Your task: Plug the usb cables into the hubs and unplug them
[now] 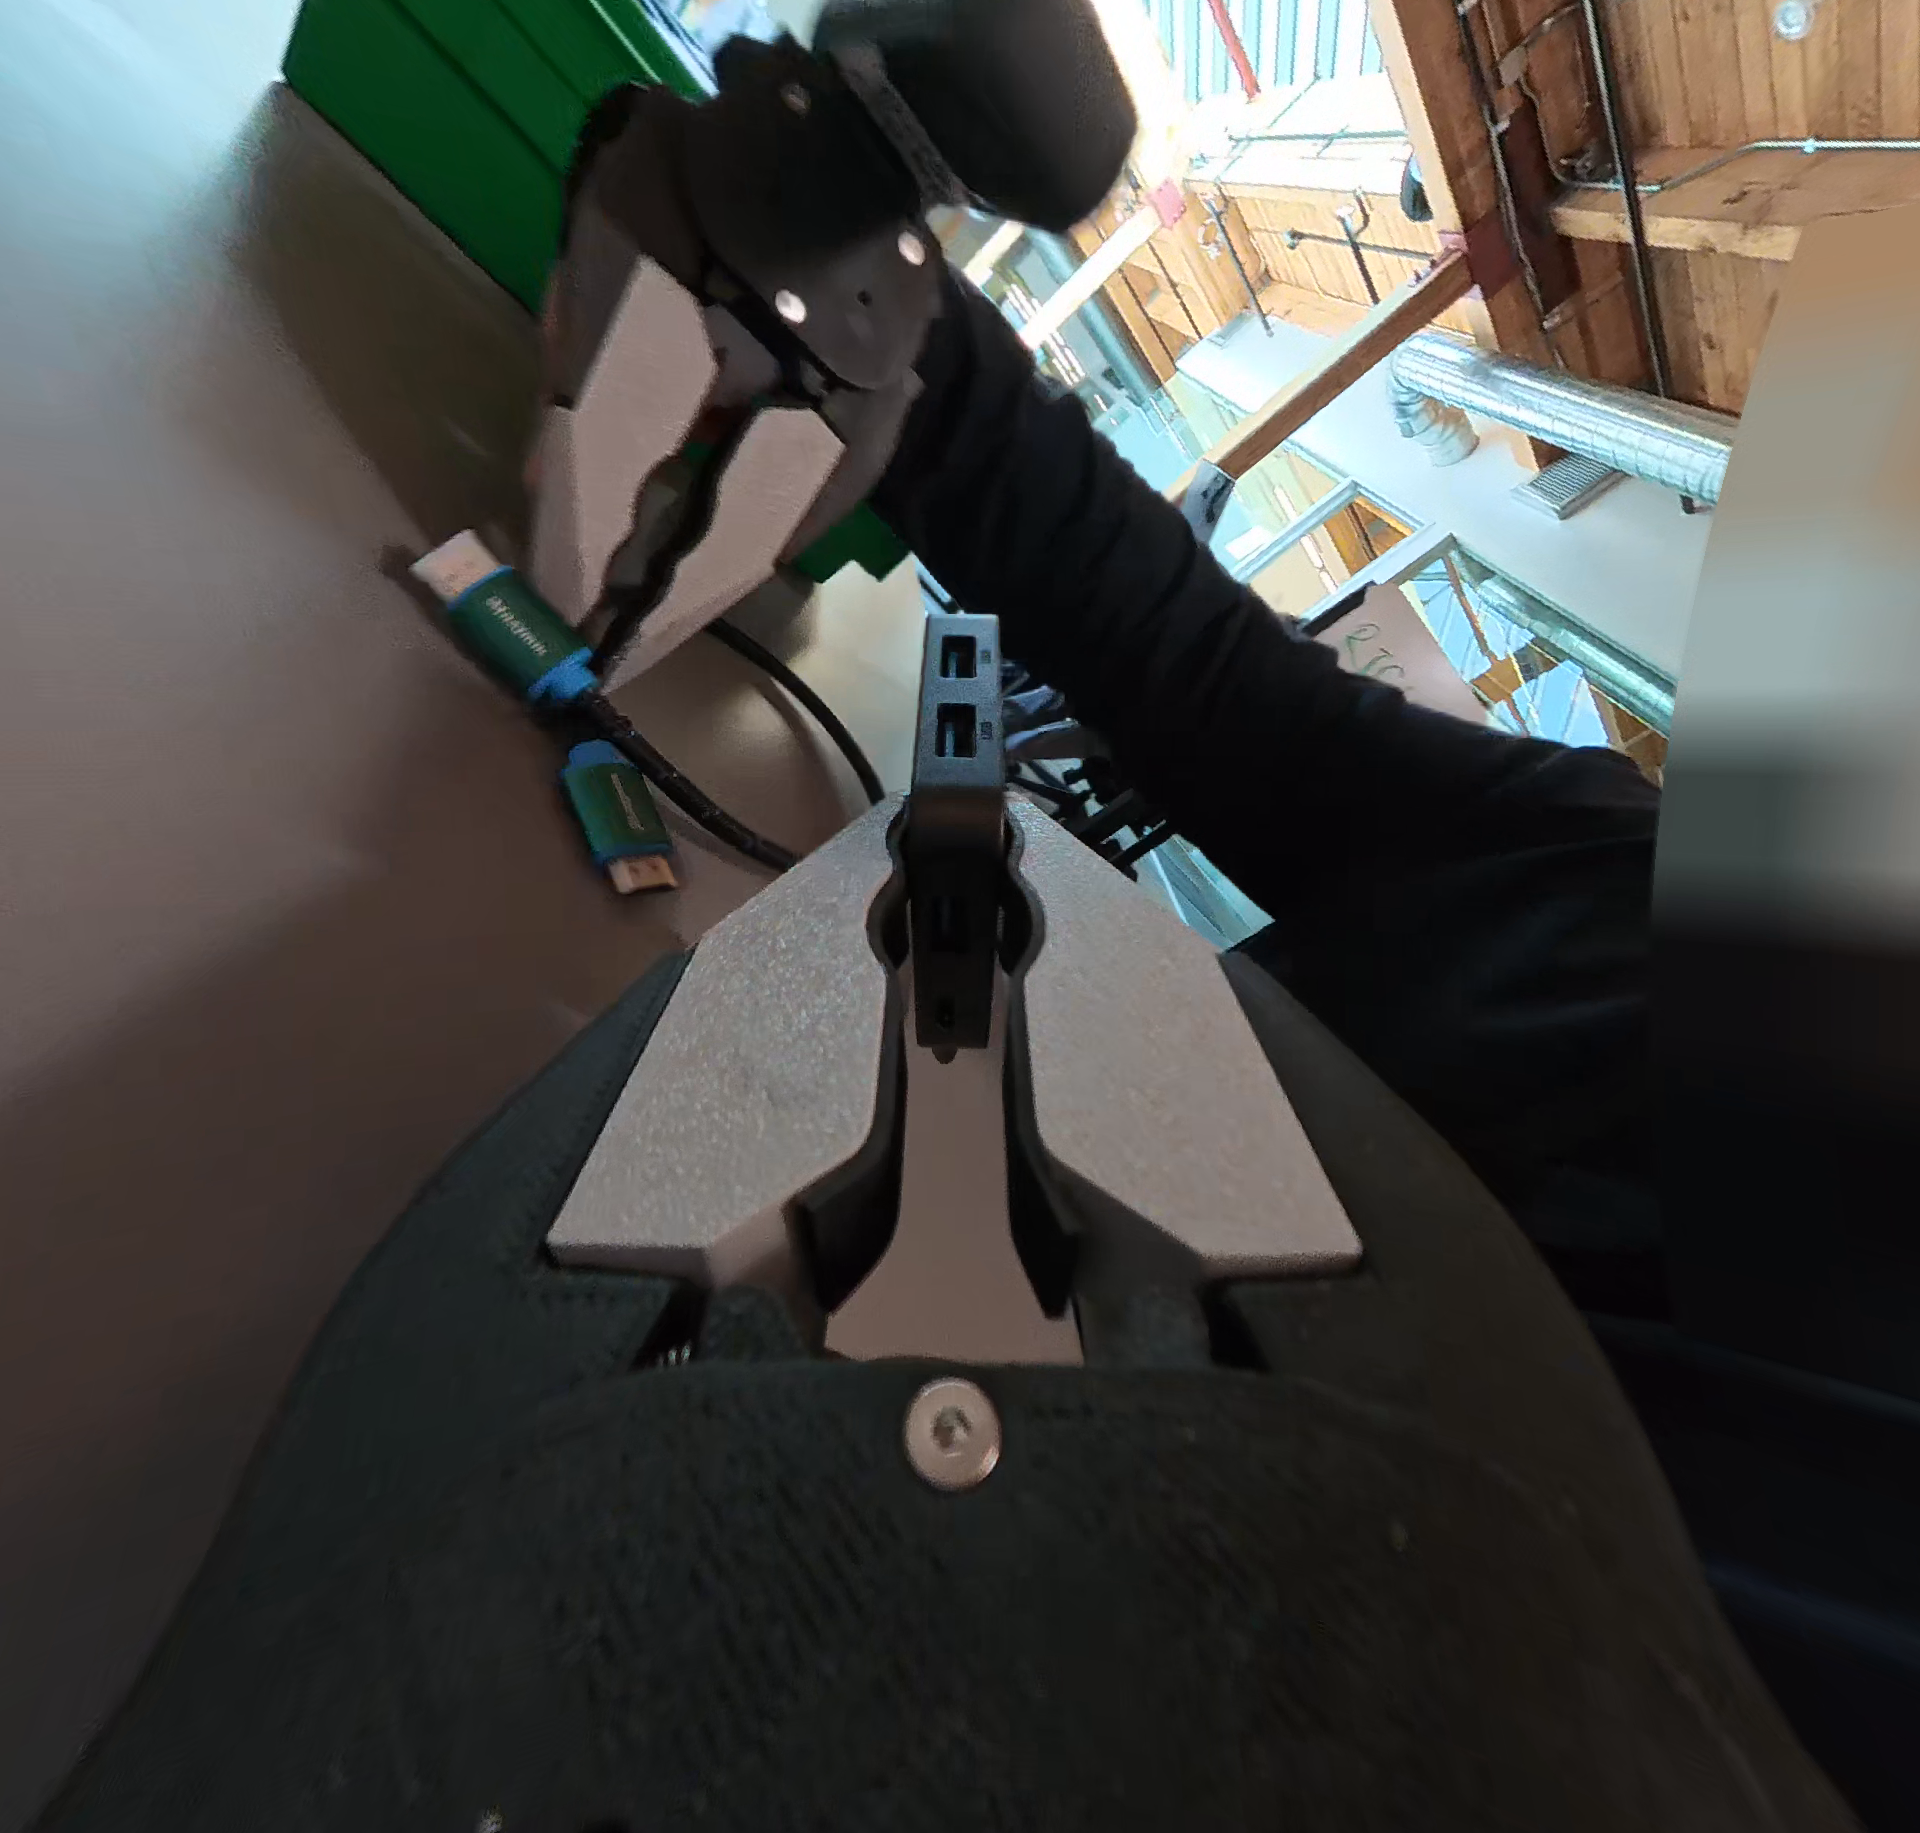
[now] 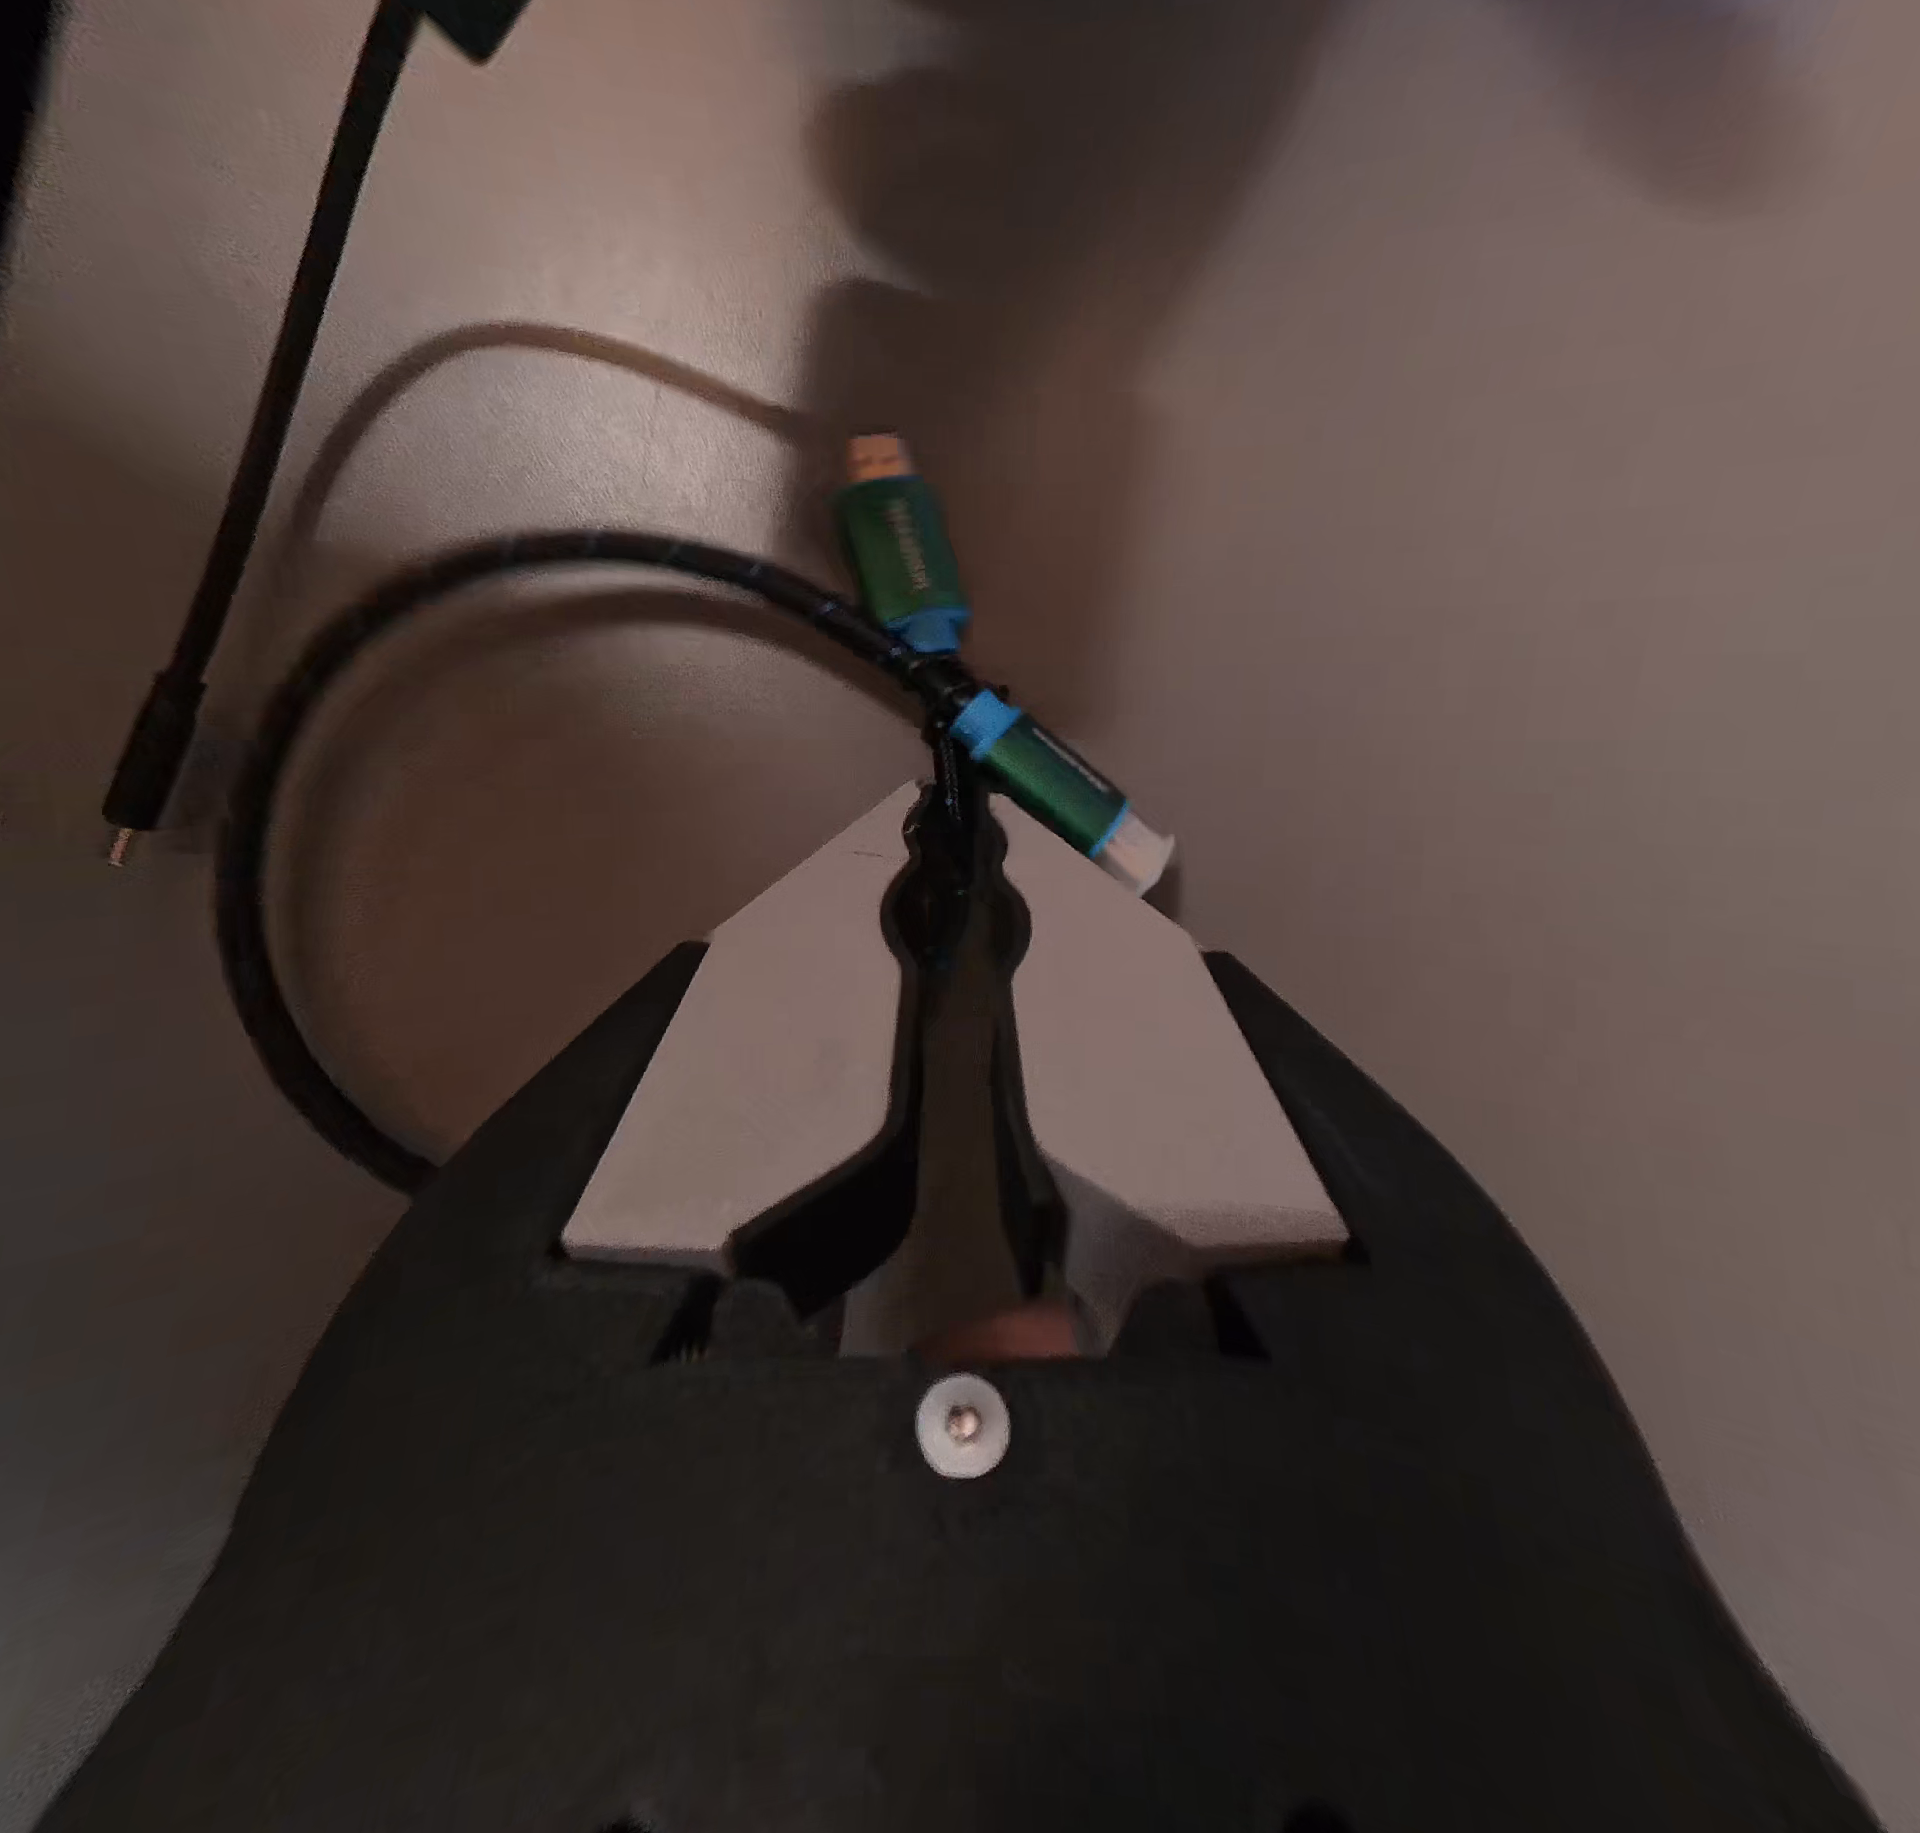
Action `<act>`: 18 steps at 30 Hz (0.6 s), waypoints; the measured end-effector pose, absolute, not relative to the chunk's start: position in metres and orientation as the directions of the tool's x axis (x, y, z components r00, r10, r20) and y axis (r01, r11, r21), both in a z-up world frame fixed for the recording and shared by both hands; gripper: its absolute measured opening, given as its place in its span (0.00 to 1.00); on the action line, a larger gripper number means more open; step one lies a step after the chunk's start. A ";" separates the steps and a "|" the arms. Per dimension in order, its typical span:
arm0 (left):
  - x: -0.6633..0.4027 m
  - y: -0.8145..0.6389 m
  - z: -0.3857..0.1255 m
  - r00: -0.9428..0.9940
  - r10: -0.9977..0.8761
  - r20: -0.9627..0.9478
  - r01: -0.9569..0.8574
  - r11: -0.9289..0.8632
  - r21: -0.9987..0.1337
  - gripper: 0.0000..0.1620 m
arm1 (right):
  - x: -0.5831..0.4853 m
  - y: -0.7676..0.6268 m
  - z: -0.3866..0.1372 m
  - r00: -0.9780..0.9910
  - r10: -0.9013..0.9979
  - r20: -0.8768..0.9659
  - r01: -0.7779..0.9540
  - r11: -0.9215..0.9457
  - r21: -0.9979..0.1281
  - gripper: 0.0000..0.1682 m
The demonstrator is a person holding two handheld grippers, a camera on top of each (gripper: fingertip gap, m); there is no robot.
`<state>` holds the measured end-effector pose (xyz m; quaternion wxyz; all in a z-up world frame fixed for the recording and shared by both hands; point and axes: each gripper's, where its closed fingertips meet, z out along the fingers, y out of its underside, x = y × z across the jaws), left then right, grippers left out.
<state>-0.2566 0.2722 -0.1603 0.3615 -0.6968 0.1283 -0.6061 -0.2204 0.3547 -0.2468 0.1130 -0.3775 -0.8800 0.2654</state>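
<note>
Your left gripper [image 1: 956, 879] is clamped on a rigid, light black hub [image 1: 954, 744] held above the tabletop [image 1: 260, 640], while your right gripper [image 2: 951, 827] pinches the limp braided cable [image 2: 343, 640] just behind its green plug [image 2: 1049, 786]; judge the hard plug shell a firmer hold.

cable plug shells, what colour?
Green plug shells with blue collars; clearest in the right wrist view.

Both grippers look the same: left gripper [image 1: 954, 827] and right gripper [image 2: 951, 807] have pale grey wedge fingers, black textured bodies, one silver screw [image 1: 952, 1449] up front. Person's sleeve [image 1: 1195, 620] is black.
</note>
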 end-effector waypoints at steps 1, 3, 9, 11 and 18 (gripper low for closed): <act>-0.258 0.274 -0.161 0.242 -0.611 0.753 0.267 -0.704 -0.658 0.07 | -0.219 0.357 -0.246 -0.680 0.731 0.053 0.598 0.595 -0.537 0.02; -0.262 0.278 -0.160 0.255 -0.603 0.756 0.290 -0.698 -0.654 0.06 | -0.219 0.358 -0.237 -0.637 0.749 0.184 0.561 0.614 -0.555 0.02; -0.271 0.283 -0.156 0.266 -0.594 0.759 0.340 -0.679 -0.651 0.07 | -0.209 0.359 -0.179 -0.304 0.778 0.549 0.404 0.627 -0.665 0.01; -0.271 0.282 -0.152 0.243 -0.603 0.760 0.350 -0.676 -0.648 0.07 | -0.202 0.355 -0.165 -0.219 0.752 0.622 0.378 0.653 -0.656 0.02; -0.264 0.274 -0.141 0.132 -0.626 0.769 0.356 -0.694 -0.626 0.07 | -0.200 0.333 -0.140 -0.096 0.579 0.810 0.367 0.777 -0.512 0.02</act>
